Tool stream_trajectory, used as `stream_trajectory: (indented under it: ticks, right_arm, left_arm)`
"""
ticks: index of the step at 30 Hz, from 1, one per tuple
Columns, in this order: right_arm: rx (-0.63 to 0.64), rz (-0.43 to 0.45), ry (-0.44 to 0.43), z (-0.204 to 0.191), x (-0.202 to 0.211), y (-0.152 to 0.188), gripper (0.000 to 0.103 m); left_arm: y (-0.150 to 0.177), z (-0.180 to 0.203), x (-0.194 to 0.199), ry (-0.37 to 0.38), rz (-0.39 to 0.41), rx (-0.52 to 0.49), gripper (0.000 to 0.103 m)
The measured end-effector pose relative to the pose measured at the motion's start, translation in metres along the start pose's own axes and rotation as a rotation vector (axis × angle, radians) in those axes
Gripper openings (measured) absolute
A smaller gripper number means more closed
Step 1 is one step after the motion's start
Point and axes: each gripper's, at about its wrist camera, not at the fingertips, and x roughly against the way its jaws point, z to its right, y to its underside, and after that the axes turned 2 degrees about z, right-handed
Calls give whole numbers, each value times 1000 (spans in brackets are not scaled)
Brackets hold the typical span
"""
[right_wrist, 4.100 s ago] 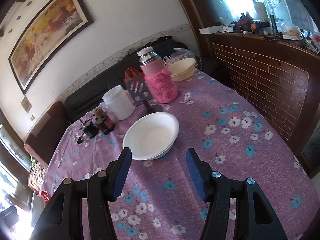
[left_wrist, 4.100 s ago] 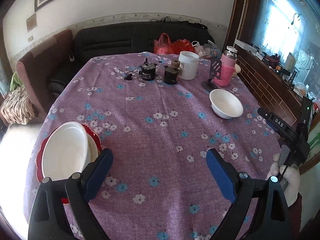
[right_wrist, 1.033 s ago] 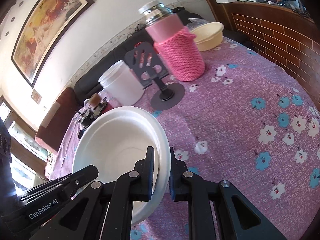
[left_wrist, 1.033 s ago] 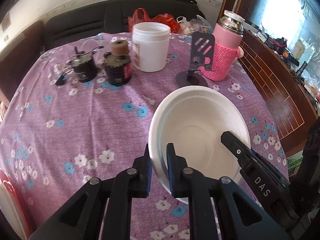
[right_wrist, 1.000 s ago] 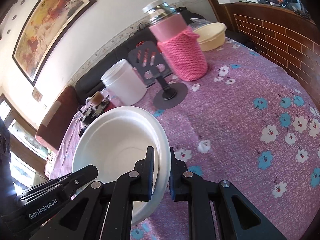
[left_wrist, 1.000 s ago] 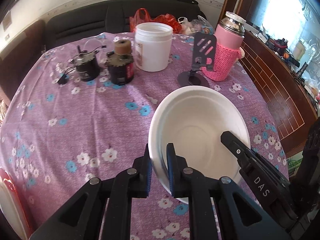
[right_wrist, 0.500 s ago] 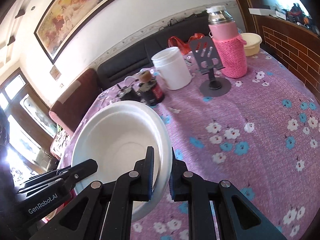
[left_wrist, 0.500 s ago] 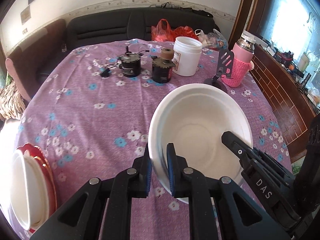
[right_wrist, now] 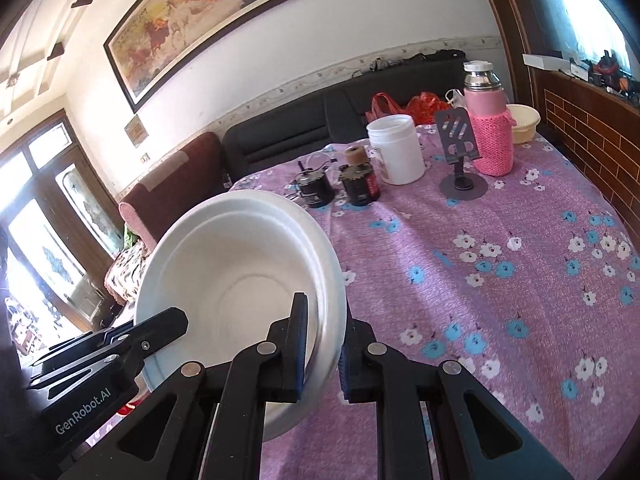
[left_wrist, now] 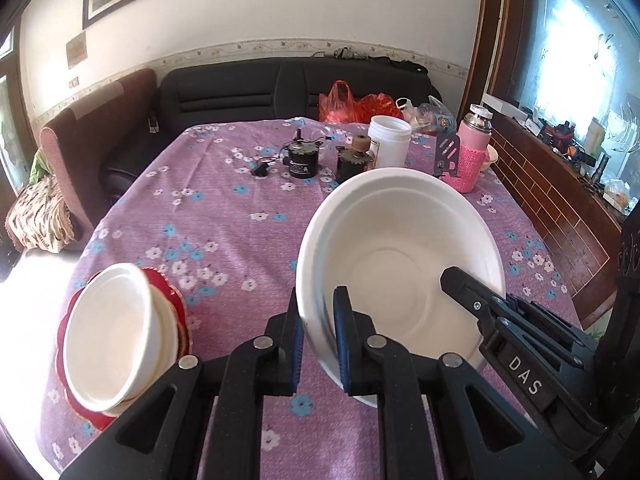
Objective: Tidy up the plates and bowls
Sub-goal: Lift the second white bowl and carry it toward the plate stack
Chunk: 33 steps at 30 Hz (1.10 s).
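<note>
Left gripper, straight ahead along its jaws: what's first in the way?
The white bowl itself: the left gripper is shut on its near rim, so it travels along. Past it, the line probably drops to bare tablecloth, short of the dark jars; depth is unclear.

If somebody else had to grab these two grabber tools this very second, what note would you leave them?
Left gripper: shut on the white bowl, clamping its near-left rim.
Right gripper: shut on the same bowl's opposite rim. The bowl is held off the table, tilted, between both grippers.
Stack: white bowls nested on a red plate, at the near-left edge of the purple tablecloth.
Done: the loose bowl is picked up.
Left: probably carry it over to the stack, set it in the top bowl, then open both grippers.
The jar, flask and phone stand at the far end are out of the way.
</note>
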Motion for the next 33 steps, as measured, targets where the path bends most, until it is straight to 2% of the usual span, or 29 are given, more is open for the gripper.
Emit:
stream_trajectory:
  ticks: [11, 33]
  right_arm:
    - [48, -4, -29, -38, 14, 21, 15]
    - [219, -54, -103, -132, 3, 49, 15]
  left_arm:
    - [26, -30, 38, -36, 45, 30, 14]
    - [54, -117, 66, -124, 72, 190, 14]
